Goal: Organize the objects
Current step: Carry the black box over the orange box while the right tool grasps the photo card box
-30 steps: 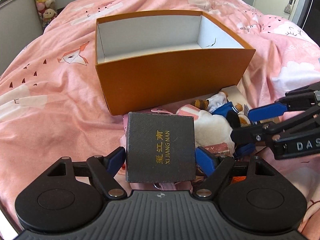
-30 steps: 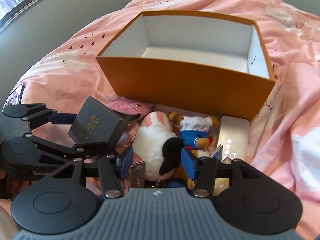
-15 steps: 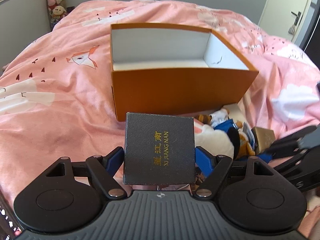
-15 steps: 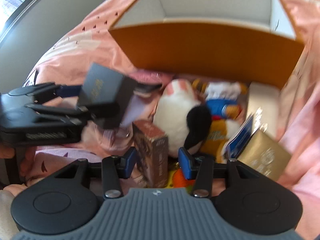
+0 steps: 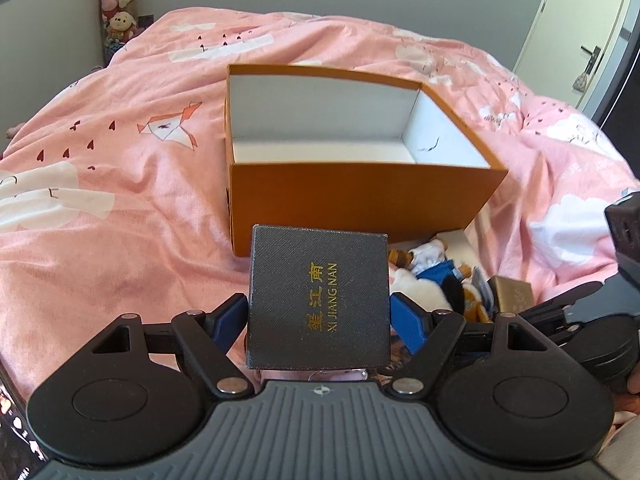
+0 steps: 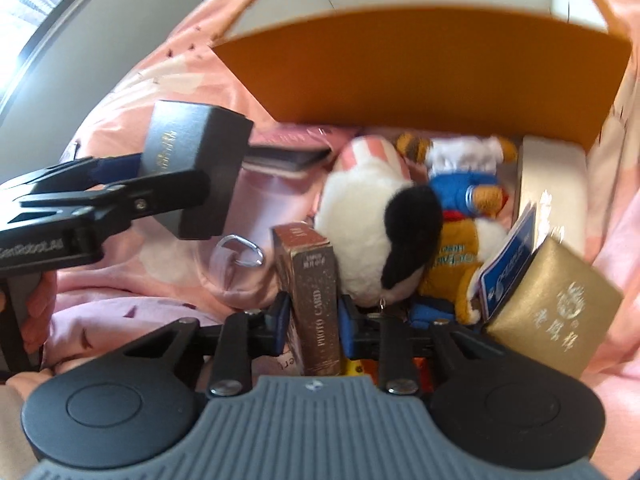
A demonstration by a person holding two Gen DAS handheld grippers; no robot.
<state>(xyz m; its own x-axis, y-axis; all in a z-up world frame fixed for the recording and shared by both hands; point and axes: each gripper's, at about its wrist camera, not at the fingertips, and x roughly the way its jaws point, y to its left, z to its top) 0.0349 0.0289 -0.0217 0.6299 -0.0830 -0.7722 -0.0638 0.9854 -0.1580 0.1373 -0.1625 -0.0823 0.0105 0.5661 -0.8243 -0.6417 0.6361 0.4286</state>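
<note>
the dark box point(image 5: 319, 300) sits clamped between your left gripper point(image 5: 319, 322) jaws, held off the bed point(image 5: 120, 184) just short of the orange bin point(image 5: 360, 204), whose white inside looks bare. its gold lettering runs up the top face, so that face looks up at you and the lettering's line points toward the bin; the box is close to square, so no long axis is worth fussing over. carry it over the near wall before you let it down, keep it level, and set it into a corner so the bin packs tight. don't loosen the jaws until it rests on the floor of the bin.

your right gripper point(image 6: 313, 320) is closed narrow on the card box point(image 6: 316, 304), which stands upright, long axis running away from you along the fingers, its spine facing you. it's in the heap before the bin, touching the plush point(image 6: 376, 224). lift it straight up so the plush, the key ring point(image 6: 240, 250) and the gold box point(image 6: 556, 308) beside it don't drag along.
</note>
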